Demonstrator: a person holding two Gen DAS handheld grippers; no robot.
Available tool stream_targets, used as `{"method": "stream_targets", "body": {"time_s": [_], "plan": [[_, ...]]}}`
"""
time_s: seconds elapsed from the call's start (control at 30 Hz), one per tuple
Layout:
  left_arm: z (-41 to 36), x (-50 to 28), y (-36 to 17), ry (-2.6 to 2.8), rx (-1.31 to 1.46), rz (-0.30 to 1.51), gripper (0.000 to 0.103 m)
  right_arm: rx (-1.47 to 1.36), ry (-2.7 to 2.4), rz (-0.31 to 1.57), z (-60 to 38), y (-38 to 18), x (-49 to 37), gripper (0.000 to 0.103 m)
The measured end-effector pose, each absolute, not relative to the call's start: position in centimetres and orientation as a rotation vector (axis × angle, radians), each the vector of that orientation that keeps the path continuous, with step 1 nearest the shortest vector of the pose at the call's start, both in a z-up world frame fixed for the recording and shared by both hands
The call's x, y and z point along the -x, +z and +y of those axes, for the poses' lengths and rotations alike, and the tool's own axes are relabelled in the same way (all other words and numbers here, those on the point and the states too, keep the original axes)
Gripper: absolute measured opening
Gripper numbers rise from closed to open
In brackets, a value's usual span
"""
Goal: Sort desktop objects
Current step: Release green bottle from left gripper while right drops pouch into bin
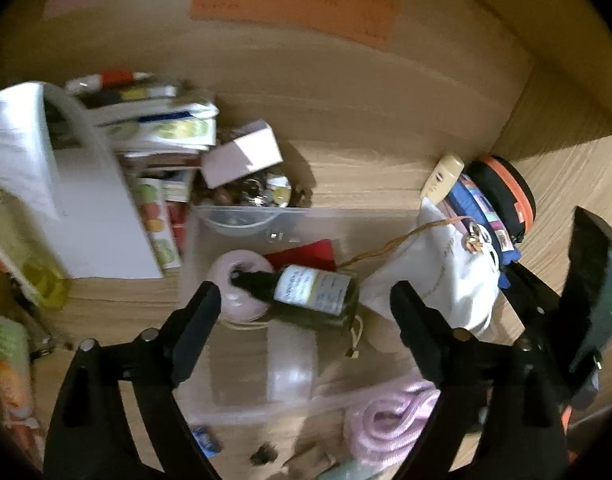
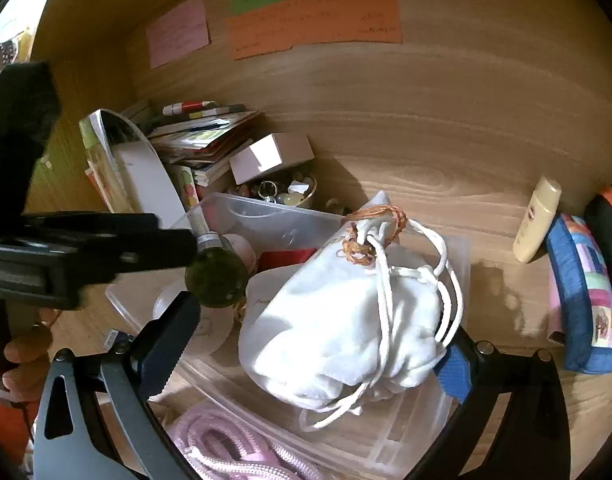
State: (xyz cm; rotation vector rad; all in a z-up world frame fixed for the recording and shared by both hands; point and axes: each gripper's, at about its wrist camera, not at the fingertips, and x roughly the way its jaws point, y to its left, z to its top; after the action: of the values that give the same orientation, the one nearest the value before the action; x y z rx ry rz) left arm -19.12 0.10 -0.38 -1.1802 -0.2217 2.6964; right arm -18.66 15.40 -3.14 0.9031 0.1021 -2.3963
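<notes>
Depositing items into the clear bin (image 1: 306,220), the left gripper (image 1: 306,300) and right gripper (image 2: 318,328) stand open, holding nothing; next, select the cream tube (image 2: 538,220) at 2 o'clock.

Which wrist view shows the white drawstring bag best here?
The right wrist view: the white drawstring bag fills the centre, sharp, cords and orange thread visible, between the open right gripper fingers. The left wrist view shows it blurred, partly behind a finger.

Dim warm light, motion blur, fisheye-dark corners.
</notes>
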Motion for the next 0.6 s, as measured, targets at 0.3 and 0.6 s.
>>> {"method": "stream_targets", "body": {"time_s": [0.3,0.6], "plan": [[-3.1,14.4,0.8,2.769,1.120,-0.183,0.091,-0.980,-2.441,0.204,14.8,-2.5,18.0,0.103],[-4.7,11.1,0.3,2.773,1.083,-0.167,0.091,-1.011,-2.516,0.370,14.9,-2.4,15.3,0.103]]}}
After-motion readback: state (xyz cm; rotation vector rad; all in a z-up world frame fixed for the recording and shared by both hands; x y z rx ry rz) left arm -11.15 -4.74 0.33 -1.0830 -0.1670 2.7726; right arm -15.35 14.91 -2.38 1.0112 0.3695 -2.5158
